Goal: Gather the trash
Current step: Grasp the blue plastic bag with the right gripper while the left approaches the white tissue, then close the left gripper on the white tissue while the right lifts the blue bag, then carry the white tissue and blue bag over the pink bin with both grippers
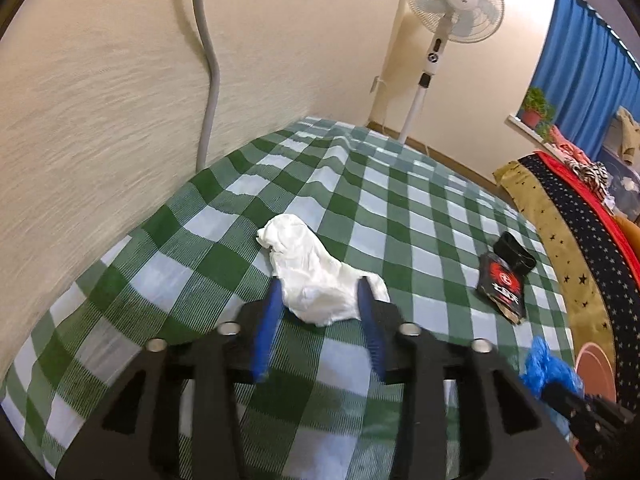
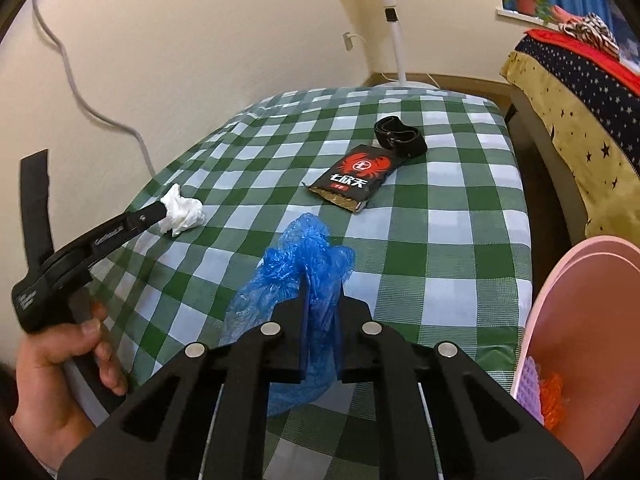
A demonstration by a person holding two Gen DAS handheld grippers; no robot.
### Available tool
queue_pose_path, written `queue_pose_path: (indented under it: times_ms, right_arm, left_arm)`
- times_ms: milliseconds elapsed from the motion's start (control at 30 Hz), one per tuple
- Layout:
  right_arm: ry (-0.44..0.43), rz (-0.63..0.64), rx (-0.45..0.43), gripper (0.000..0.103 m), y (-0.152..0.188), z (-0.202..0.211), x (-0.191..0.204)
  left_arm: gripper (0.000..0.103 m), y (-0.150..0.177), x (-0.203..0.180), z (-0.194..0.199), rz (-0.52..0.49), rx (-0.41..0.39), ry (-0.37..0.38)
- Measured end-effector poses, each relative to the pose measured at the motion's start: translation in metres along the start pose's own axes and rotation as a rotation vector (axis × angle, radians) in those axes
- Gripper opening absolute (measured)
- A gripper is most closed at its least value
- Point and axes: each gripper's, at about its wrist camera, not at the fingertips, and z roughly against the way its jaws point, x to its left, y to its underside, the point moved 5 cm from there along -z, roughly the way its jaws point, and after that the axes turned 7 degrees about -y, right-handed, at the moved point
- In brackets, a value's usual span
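A crumpled white tissue [image 1: 316, 276] lies on the green checked tablecloth [image 1: 400, 208]. My left gripper [image 1: 320, 292] is open, its blue fingers on either side of the tissue's near end; it also shows in the right wrist view [image 2: 164, 210] by the tissue [image 2: 182, 212]. My right gripper [image 2: 322, 292] is shut on a crumpled blue plastic bag [image 2: 296, 272], which also shows in the left wrist view [image 1: 548, 368]. A black and red snack packet [image 2: 356, 178] lies further back, also seen from the left wrist [image 1: 502, 286].
A black band [image 2: 400, 136] lies behind the packet. A pink bin [image 2: 580, 340] with orange and purple items stands at the table's right edge. A bed with a starred cover [image 2: 580, 92] is at the right. A standing fan [image 1: 452, 4] and wall lie beyond the table.
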Motion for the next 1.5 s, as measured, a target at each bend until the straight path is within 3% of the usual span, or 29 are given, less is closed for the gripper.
queue_pose_path:
  times_ms: [300,433,467,533,1000,1500]
  right_arm:
    - [0.007,-0.008,-0.019,0.010,-0.001,0.004,-0.003]
    - [0.012,-0.012,-0.027,0.010,-0.002,0.007,-0.005]
    - [0.014,-0.012,-0.030,0.010,-0.003,0.008,-0.005]
    - [0.017,-0.013,-0.039,0.010,-0.004,0.011,-0.006]
    - [0.042,-0.019,-0.111,0.010,-0.013,0.039,-0.010]
    - [0.103,-0.004,-0.262,0.010,-0.018,0.125,-0.001]
  left_arm:
    - [0.046,0.001,0.002,-0.025,0.043,0.109,-0.002]
    - [0.023,0.008,0.001,-0.024,0.051,0.118,0.044]
    - [0.012,0.009,0.000,-0.022,0.042,0.110,0.046]
    - [0.008,0.009,-0.003,-0.016,0.036,0.094,0.050]
    - [0.007,0.001,-0.023,0.046,-0.049,0.003,0.079]
    - [0.007,0.019,-0.043,0.136,-0.159,-0.096,0.154]
